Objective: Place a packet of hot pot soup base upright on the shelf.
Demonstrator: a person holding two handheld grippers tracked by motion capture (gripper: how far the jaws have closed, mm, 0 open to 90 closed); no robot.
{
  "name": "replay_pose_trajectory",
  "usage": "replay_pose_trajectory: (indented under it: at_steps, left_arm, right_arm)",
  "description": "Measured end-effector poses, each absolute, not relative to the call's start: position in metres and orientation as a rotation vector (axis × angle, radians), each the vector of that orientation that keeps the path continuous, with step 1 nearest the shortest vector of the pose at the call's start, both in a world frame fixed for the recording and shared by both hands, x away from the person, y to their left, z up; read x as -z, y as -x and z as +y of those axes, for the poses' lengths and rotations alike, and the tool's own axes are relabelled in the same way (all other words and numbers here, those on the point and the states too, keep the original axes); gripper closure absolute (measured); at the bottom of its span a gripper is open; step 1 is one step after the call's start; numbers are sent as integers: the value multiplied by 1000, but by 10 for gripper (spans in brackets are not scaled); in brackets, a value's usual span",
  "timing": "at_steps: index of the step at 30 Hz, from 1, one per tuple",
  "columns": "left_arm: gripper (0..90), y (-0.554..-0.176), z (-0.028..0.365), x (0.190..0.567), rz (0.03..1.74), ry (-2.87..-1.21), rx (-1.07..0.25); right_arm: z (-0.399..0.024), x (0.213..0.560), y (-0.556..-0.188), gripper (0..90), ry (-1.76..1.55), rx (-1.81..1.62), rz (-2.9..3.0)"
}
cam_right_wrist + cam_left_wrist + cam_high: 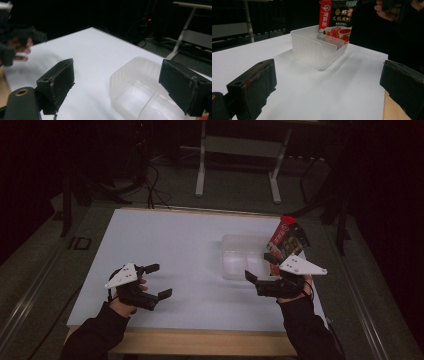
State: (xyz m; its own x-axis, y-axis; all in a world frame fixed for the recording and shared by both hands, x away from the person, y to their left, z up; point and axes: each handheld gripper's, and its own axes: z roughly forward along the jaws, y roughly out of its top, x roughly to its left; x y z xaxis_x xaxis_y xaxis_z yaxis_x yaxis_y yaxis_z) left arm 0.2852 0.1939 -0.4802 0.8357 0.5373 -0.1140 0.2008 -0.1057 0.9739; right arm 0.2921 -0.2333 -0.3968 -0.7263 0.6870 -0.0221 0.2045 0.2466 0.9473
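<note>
My left gripper (159,281) hovers over the white table (165,245), jaws spread wide and empty. My right gripper (260,266), jaws also wide and empty, sits beside a clear plastic bin (240,255). A red-and-black sauce packet (285,240) stands upright in the bin's right side.

Printed Chinese lettering marks the sauce packet (335,18) standing upright in the translucent plastic bin (312,51) on the white surface (324,95), seen from the left gripper view. A red vertical band down the packet's 9 o'clock edge carries white characters reading 海底捞. On the black panel beside it, gold characters read 番茄 over 火锅底料, above a picture of a bowl of red soup. A small green mark at the packet's 1 o'clock corner is too small to read. In the high view the packet's (285,242) lettering is illegible.
</note>
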Motion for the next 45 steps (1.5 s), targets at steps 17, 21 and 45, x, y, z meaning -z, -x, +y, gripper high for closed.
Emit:
replay_pose_trajectory:
  at_steps: [17, 21, 45]
  left_arm:
    - [13, -285, 192, 483, 574, -1690, -291]
    - [14, -285, 192, 484, 573, -1696, -289]
    - [13, -282, 184, 490, 536, -1758, -305]
  right_arm:
    - [-236, 445, -287, 126, -853, -1444, 2254]
    - [-239, 451, -286, 127, -861, -1418, 2263]
    - [-258, 475, -278, 135, -876, -1287, 2294]
